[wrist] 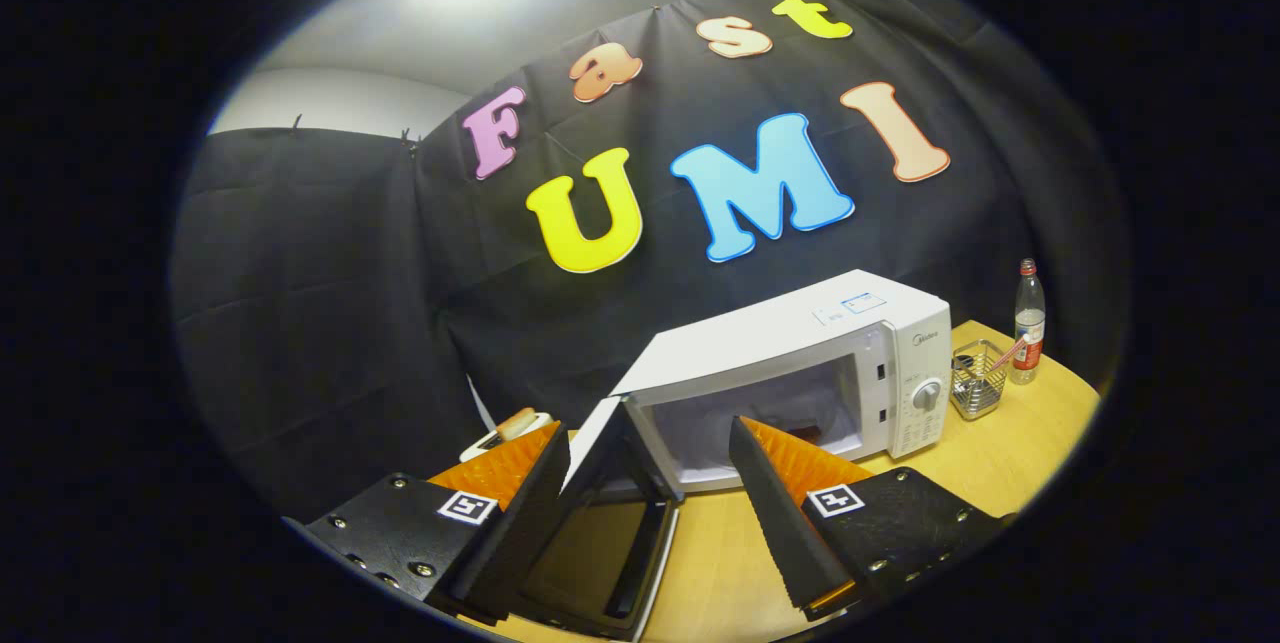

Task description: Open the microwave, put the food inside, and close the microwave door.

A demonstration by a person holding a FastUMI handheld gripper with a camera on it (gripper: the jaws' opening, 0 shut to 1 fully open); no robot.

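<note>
My gripper (pixel 645 483): my two fingers stand wide apart and hold nothing; the swung-out door sits in the gap between them.
Left finger (pixel 505 498): it lies just beside the outer face of the door; I cannot tell whether it touches.
Right finger (pixel 790 513): it is over the wooden table, in front of the oven's open mouth, clear of the door.
Microwave (pixel 800 353): a white box standing on the table just beyond my fingers, with its control panel and round dial on the right side.
Microwave door (pixel 605 513): open, swung out to the left towards me, its dark window facing up between my fingers.
Cavity (pixel 760 413): pale walls show inside; my right finger hides the lower part.
Food (pixel 515 423): an orange-brown piece on a small white plate, outside the oven, to the left of the door and just beyond my left finger.
Table (pixel 1000 463): light wood.
Wire basket (pixel 978 381): right of the microwave, near it.
Bottle (pixel 1028 321): clear, red-labelled, upright, just beyond the basket.
</note>
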